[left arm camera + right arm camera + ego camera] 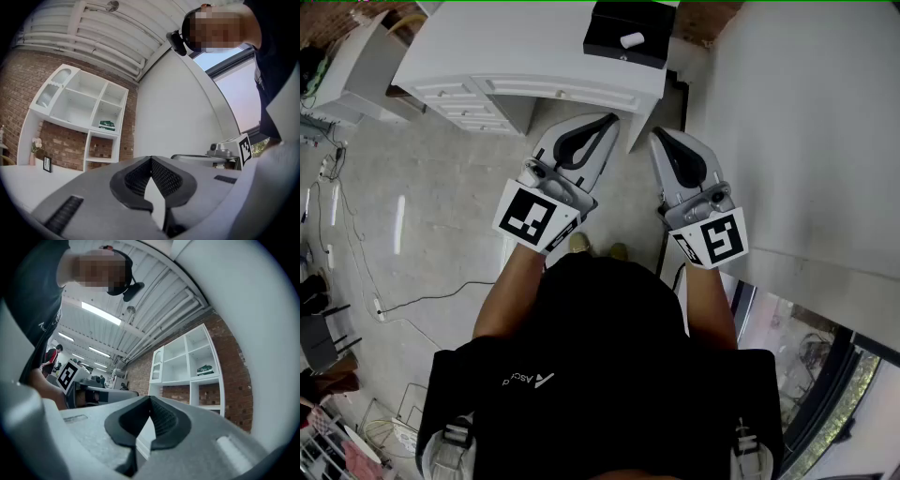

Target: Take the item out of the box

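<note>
A black box (pixel 628 33) lies open on the white desk (pixel 516 52) at the top of the head view, and a small white item (pixel 631 40) rests inside it. I hold both grippers side by side in front of my chest, short of the desk and apart from the box. The left gripper (pixel 612 117) has its jaws together with nothing between them, and its black pads (pixel 161 177) meet at the tip. The right gripper (pixel 655 134) is likewise shut and empty, pads (pixel 164 418) touching. Both point a little upward, so their own views miss the box.
The desk has drawers (pixel 469 105) along its front left. A large white wall panel (pixel 806 141) stands close on the right. Cables (pixel 394 305) trail over the grey floor at left. A white shelf unit (pixel 79 110) stands against a brick wall ahead.
</note>
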A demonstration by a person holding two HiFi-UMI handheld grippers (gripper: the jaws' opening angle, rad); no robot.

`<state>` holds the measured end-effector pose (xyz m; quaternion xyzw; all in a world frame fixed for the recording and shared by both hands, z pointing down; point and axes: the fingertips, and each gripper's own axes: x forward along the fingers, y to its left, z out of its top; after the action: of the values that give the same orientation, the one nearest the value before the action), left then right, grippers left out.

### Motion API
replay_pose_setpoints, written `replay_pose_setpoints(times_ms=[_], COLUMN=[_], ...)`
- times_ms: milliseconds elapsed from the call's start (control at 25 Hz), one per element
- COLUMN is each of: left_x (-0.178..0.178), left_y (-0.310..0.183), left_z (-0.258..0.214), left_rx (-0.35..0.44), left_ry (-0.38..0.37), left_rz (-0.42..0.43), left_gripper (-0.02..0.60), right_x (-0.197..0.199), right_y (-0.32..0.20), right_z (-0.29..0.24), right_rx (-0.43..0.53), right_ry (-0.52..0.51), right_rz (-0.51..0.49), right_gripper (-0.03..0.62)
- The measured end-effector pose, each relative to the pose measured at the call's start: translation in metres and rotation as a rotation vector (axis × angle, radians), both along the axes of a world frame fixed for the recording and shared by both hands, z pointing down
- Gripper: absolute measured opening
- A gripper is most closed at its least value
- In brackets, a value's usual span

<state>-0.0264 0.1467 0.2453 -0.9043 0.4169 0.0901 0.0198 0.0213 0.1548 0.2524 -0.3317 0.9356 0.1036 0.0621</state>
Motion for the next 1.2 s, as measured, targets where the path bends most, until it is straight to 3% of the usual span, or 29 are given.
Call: replay_pose_setpoints(times_ms=[560, 1200], left_x=[-0.023, -0.089], left_y=[-0.005, -0.036], left_z=[0.003, -0.001], left_rx=[-0.004, 0.024], left_ry=[0.016, 0.028], left_rz=[0.016, 0.046], left_gripper=[0.0, 0.0], right_x=[-0.018, -0.059], right_y=[-0.004, -0.026], right_z=[0.004, 0.013], right_rx=[-0.014, -0.023], right_ry=[-0.005, 0.042], right_rz=[0.029, 0.114], right_gripper=[0.002, 0.002])
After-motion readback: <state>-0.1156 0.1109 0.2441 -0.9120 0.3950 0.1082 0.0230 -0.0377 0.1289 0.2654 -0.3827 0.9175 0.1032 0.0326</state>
